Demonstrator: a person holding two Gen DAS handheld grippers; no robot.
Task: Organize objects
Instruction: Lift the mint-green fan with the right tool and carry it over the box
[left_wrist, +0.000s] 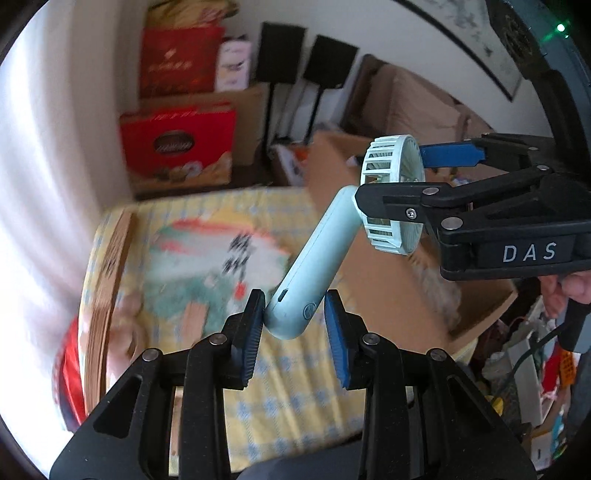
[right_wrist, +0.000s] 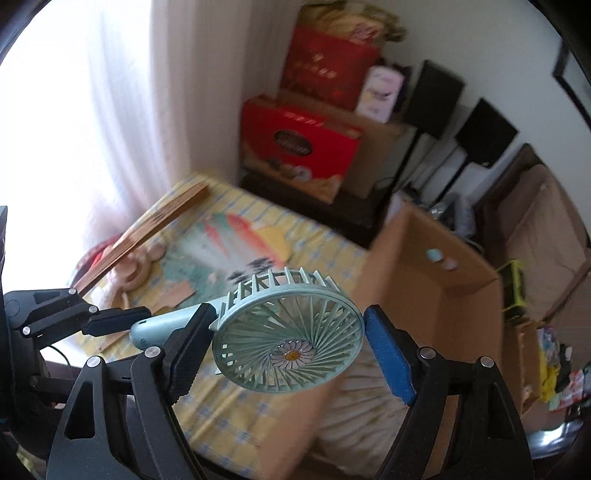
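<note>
A pale blue hand-held fan (left_wrist: 317, 251) hangs in the air above the table, held at both ends. My left gripper (left_wrist: 295, 317) is shut on the lower end of its handle, blue pads on either side. My right gripper (left_wrist: 397, 177) comes in from the right and clamps the round grille head. In the right wrist view the fan head (right_wrist: 258, 354), with a daisy badge at its hub, sits pressed between the right gripper's (right_wrist: 288, 343) pads. The handle runs left to a finger (right_wrist: 114, 319) of the left gripper.
A yellow checked cloth (right_wrist: 240, 387) covers the table below, with a painted sheet, a folded wooden fan (right_wrist: 159, 221) and a small wooden piece (right_wrist: 136, 269) on it. An open cardboard box (right_wrist: 443, 280) stands to the right. Red gift boxes (right_wrist: 299, 144) and black speakers stand behind.
</note>
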